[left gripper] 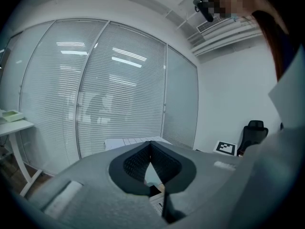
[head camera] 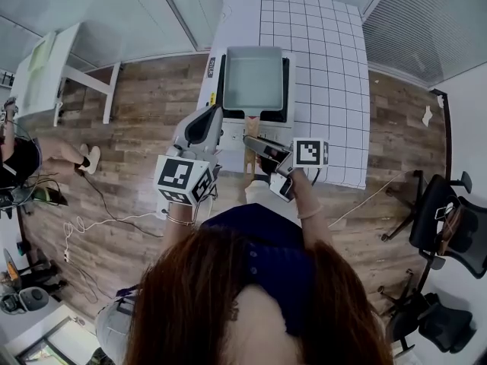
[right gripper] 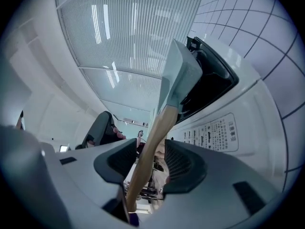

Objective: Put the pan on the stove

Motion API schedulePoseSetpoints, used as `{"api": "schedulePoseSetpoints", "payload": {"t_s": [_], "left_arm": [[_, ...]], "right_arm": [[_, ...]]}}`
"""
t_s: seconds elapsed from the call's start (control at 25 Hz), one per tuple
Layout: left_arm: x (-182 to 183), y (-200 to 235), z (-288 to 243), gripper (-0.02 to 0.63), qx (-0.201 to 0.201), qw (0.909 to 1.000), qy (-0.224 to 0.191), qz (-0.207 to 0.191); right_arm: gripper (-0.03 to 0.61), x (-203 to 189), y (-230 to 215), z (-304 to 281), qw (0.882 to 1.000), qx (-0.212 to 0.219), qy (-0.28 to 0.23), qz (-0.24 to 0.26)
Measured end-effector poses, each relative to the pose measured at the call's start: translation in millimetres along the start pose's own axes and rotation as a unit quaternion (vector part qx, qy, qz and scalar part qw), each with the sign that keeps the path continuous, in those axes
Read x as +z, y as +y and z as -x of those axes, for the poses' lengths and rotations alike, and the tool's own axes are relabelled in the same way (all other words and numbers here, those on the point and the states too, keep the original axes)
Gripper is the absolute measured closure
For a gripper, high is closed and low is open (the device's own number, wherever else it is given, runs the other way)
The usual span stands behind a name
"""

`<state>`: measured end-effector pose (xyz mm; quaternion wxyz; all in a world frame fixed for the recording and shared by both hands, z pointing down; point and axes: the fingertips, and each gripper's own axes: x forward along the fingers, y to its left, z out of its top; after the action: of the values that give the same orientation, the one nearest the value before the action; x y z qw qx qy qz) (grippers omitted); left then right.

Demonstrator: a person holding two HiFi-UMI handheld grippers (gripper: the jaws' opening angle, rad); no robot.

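A grey rectangular pan (head camera: 253,80) sits on the black top of a white stove (head camera: 211,78) on the gridded table (head camera: 335,52). Its wooden handle (head camera: 249,157) points back toward me. My right gripper (head camera: 253,143) is level at that handle. In the right gripper view the handle (right gripper: 150,147) runs between the jaws, lying against the left pad with a gap to the right pad, and the pan (right gripper: 178,75) rises beyond on the stove (right gripper: 214,80). My left gripper (head camera: 213,116) hovers left of the handle, its jaws (left gripper: 151,147) shut with nothing between them.
The stove's control panel (right gripper: 214,132) faces me. A white desk (head camera: 46,67) stands on the wooden floor at the far left, and a seated person (head camera: 23,158) is nearby. Black office chairs (head camera: 449,219) stand at the right. Cables (head camera: 84,223) lie on the floor.
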<state>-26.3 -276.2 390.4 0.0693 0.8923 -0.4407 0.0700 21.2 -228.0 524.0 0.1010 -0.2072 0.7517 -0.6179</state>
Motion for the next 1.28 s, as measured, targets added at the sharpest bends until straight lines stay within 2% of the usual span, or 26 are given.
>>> {"api": "schedulePoseSetpoints", "payload": {"t_s": [0.52, 0.72, 1.28], "left_arm": [[1.4, -15.9, 15.5, 0.604, -0.010, 0.9999, -0.007, -0.002], [1.1, -19.7, 20.1, 0.604, -0.012, 0.9999, -0.007, -0.002], [2.5, -28.7, 31.1, 0.604, -0.015, 0.9998, -0.011, -0.001]], "right_arm": [[0.416, -5.1, 5.2, 20.2, 0.999, -0.009, -0.030, 0.022], [0.426, -7.0, 6.3, 28.7, 0.999, -0.021, -0.040, 0.016], [0.502, 5.9, 26.3, 56.6, 0.991, -0.060, -0.084, 0.085]]}}
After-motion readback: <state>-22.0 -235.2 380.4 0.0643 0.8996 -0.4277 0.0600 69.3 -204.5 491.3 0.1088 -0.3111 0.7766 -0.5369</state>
